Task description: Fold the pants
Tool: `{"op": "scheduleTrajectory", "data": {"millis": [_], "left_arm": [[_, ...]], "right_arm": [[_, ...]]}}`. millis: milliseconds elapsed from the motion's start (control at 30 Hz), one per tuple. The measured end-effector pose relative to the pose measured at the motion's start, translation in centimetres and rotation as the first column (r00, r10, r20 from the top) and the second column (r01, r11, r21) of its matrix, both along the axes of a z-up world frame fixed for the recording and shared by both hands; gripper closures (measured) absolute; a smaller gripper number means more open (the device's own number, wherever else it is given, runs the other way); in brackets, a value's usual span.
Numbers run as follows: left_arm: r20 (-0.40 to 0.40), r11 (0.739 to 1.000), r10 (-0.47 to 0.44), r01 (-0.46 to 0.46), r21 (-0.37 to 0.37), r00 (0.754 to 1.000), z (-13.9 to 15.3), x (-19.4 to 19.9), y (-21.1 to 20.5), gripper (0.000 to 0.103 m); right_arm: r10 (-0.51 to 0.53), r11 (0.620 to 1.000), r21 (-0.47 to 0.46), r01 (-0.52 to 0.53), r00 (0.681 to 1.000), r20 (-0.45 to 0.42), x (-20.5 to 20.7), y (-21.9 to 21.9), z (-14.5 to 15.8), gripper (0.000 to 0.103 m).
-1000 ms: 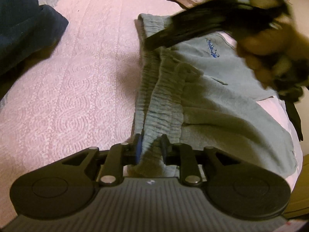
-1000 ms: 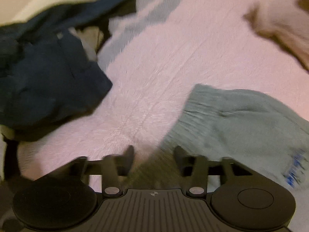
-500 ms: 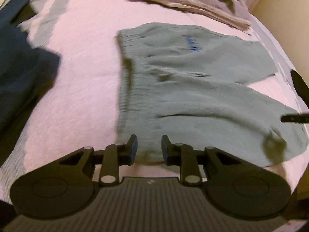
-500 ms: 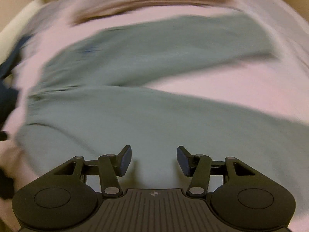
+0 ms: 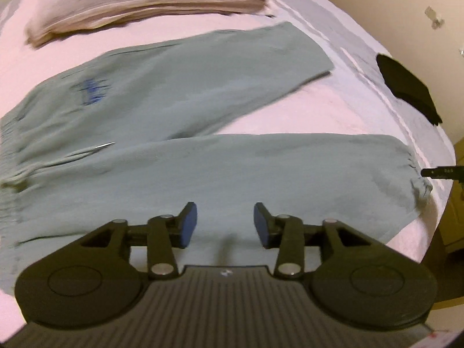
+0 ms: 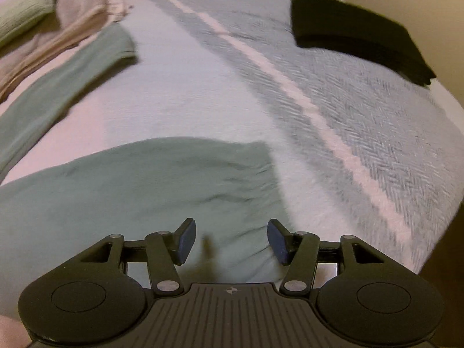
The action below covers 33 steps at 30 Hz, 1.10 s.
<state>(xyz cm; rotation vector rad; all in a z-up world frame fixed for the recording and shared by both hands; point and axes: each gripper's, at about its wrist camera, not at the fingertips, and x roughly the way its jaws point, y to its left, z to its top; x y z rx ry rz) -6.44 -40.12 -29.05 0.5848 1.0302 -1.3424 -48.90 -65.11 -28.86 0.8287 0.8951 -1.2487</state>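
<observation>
Grey-green sweatpants [image 5: 179, 110] lie spread flat on the pink bedcover, waistband at the left, both legs running right, a blue logo [image 5: 92, 91] near the waist. My left gripper [image 5: 225, 223] hovers open over the near leg's middle, holding nothing. In the right wrist view the near leg's cuff end [image 6: 174, 185] lies under my right gripper [image 6: 231, 242], which is open and empty just above the fabric. The far leg [image 6: 66, 81] stretches away at the upper left. A tip of the right gripper [image 5: 440, 171] shows at the left wrist view's right edge.
A stack of folded beige cloth [image 5: 139, 8] lies beyond the pants. A folded black garment [image 6: 353, 37] rests on the grey herringbone blanket [image 6: 362, 110] near the bed's right edge. The bed drops off at the right, by a tan wall [image 5: 391, 8].
My left gripper let go of the waistband, opened wide and swung right over the near leg. My right gripper swept from the waist end to the near leg's cuff, staying open.
</observation>
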Motion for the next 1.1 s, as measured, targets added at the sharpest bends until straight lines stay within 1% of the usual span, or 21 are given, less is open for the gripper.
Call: {"op": "scheduleTrajectory", "data": {"millis": [100,167,233,300,367,433,500,533,567,633,700,733,800,833,900,967,1000,1033,1067,1100], "left_arm": [[0.015,1.000,-0.002,0.001,0.029,1.000,-0.6,-4.4,-2.7,0.059],[0.037,0.999,0.020,-0.021,0.038,0.999,-0.8,-6.8,-4.5,0.057],[0.055,0.998,0.043,-0.045,0.039,0.998,-0.7,-8.4,-6.2,0.053],[0.072,0.998,0.041,-0.044,0.036,0.997,-0.6,-9.6,-7.8,0.053],[0.086,0.999,0.023,-0.025,0.026,0.996,-0.4,-10.4,-9.3,0.048],[0.115,1.000,-0.005,0.003,0.013,0.993,-0.4,-10.9,-11.1,0.044],[0.156,0.999,-0.047,0.047,0.003,0.987,-0.8,-11.5,-13.8,0.042],[0.180,0.996,-0.088,0.090,-0.002,0.980,-1.2,-11.9,-15.4,0.042],[0.212,0.989,-0.142,0.145,0.001,0.967,-1.6,-12.5,-17.1,0.042],[0.276,0.965,-0.247,0.261,-0.016,0.929,-2.4,-13.9,-20.3,0.041],[0.347,0.928,-0.342,0.372,-0.023,0.873,-3.3,-15.5,-23.6,0.038],[0.392,0.902,-0.389,0.432,-0.022,0.834,-3.8,-16.6,-25.5,0.037],[0.447,0.850,-0.466,0.526,-0.012,0.764,-4.7,-18.5,-28.4,0.036],[0.481,0.825,-0.497,0.566,0.003,0.722,-5.4,-19.6,-30.0,0.036],[0.536,0.791,-0.530,0.610,0.035,0.657,-6.8,-21.1,-32.5,0.036],[0.577,0.774,-0.548,0.629,0.074,0.606,-8.4,-22.4,-35.0,0.038],[0.590,0.765,-0.557,0.637,0.092,0.584,-9.1,-22.9,-36.0,0.040],[0.606,0.755,-0.567,0.645,0.113,0.558,-9.9,-23.3,-36.9,0.045],[0.619,0.748,-0.576,0.649,0.137,0.533,-10.5,-23.8,-37.8,0.056],[0.626,0.751,-0.575,0.644,0.147,0.527,-10.9,-23.8,-38.4,0.066]], "right_arm": [[0.089,0.996,-0.024,-0.088,0.994,0.070,-0.6,-3.6,0.2,0.051],[0.130,0.991,-0.031,-0.127,0.983,0.132,0.0,-6.3,0.5,0.051],[0.185,0.982,-0.051,-0.179,0.971,0.153,1.5,-9.2,0.6,0.051],[0.247,0.968,-0.077,-0.237,0.953,0.173,2.8,-11.9,0.7,0.051],[0.324,0.944,-0.118,-0.306,0.928,0.184,5.2,-14.4,0.9,0.051],[0.361,0.931,-0.136,-0.339,0.912,0.197,6.9,-16.6,0.7,0.051],[0.358,0.931,-0.143,-0.335,0.913,0.196,8.3,-19.0,0.1,0.051],[0.347,0.935,-0.142,-0.323,0.917,0.196,8.8,-19.8,0.1,0.050],[0.337,0.939,-0.141,-0.313,0.921,0.195,8.9,-20.6,-0.1,0.050],[0.298,0.951,-0.143,-0.273,0.935,0.193,8.6,-21.6,0.0,0.050],[0.279,0.957,-0.138,-0.255,0.940,0.198,8.5,-22.8,-0.2,0.050],[0.276,0.958,-0.139,-0.252,0.942,0.192,8.2,-23.1,-0.3,0.050],[0.278,0.957,-0.137,-0.255,0.944,0.179,7.5,-23.8,-0.6,0.050],[0.277,0.958,-0.133,-0.256,0.945,0.177,7.0,-24.2,-1.0,0.050],[0.271,0.960,-0.126,-0.250,0.945,0.182,6.4,-24.9,-1.4,0.050],[0.277,0.959,-0.126,-0.255,0.939,0.205,5.4,-25.3,-2.0,0.050],[0.288,0.956,-0.124,-0.266,0.934,0.214,5.2,-25.5,-2.5,0.050],[0.306,0.951,-0.121,-0.285,0.926,0.220,5.0,-25.9,-2.9,0.050],[0.325,0.945,-0.119,-0.306,0.919,0.225,4.9,-26.1,-3.3,0.050],[0.348,0.937,-0.116,-0.330,0.909,0.230,5.0,-26.4,-3.7,0.050]]}}
